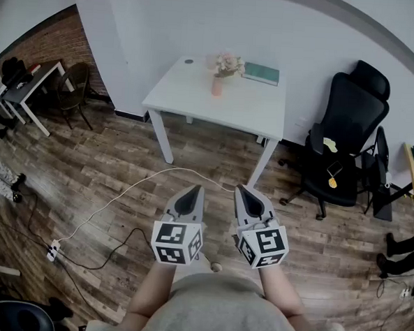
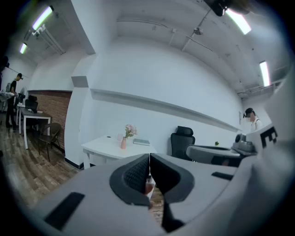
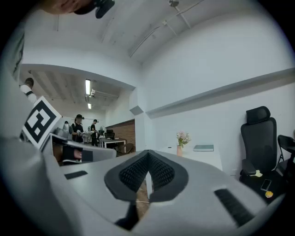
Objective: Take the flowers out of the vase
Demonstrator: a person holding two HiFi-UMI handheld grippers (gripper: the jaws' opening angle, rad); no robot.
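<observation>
While the flowers stand in the pink vase on the white table, upper centre of the head view, nothing of the task is done. A green book lies just right of them. Left gripper and right gripper are at lower centre, both clenched on nothing, well apart from the table. Left to do, I judge: walk up, grasp the stems, lift them out.
</observation>
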